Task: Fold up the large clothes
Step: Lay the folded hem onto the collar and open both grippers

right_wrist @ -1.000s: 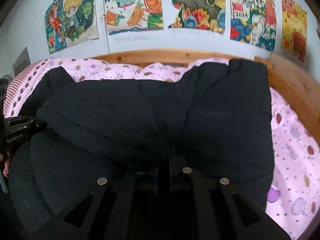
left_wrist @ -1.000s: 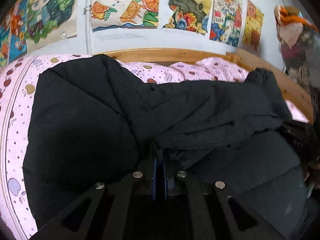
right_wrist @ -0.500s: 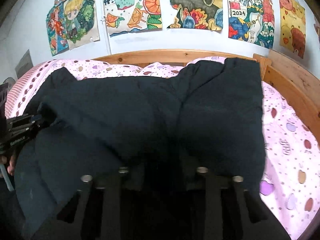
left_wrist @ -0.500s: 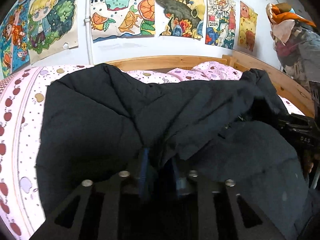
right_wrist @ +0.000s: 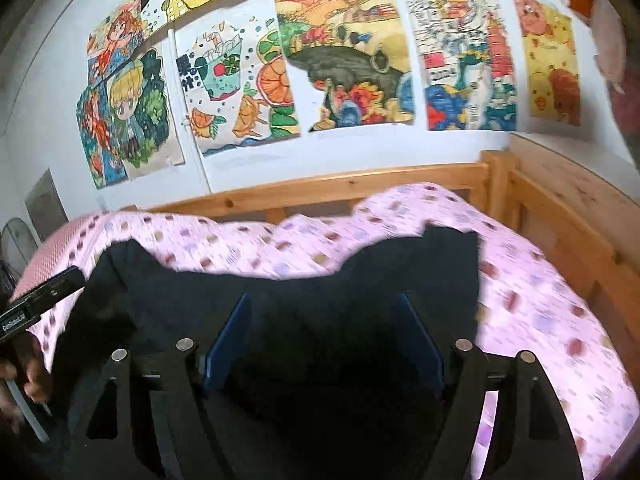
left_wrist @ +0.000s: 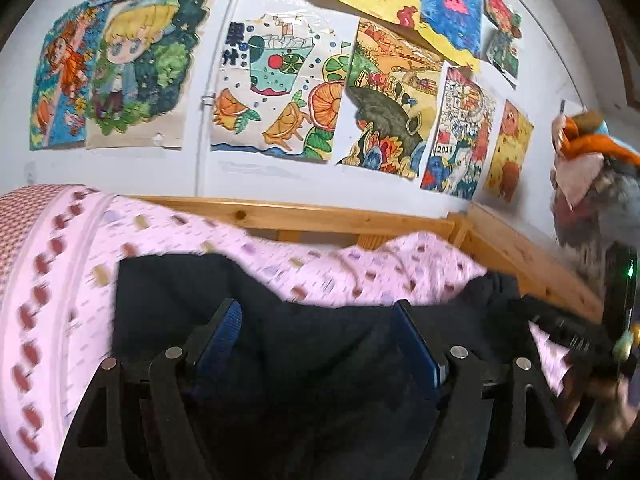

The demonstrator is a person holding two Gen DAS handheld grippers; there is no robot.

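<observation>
A large black padded jacket [left_wrist: 168, 292] lies on the pink dotted bedsheet [left_wrist: 72, 264]; it also shows in the right wrist view [right_wrist: 360, 280]. My left gripper [left_wrist: 316, 312] is open, its blue-padded fingers spread wide over the jacket, holding nothing. My right gripper [right_wrist: 326, 304] is open too, just above the jacket's near part. The right gripper shows at the right edge of the left wrist view [left_wrist: 568, 332]. The left gripper shows at the left edge of the right wrist view [right_wrist: 40, 300]. Both views are blurred by motion.
A wooden bed frame [right_wrist: 340, 188] runs along the back and right side. Above it the wall carries several colourful drawings [left_wrist: 276, 88]. Hanging clothes [left_wrist: 588, 184] are at the far right. Pink sheet [right_wrist: 540, 308] lies bare right of the jacket.
Both grippers were shut on folds of the jacket; now both have opened and let go. Both cameras have tilted up and pulled back, showing more wall.
</observation>
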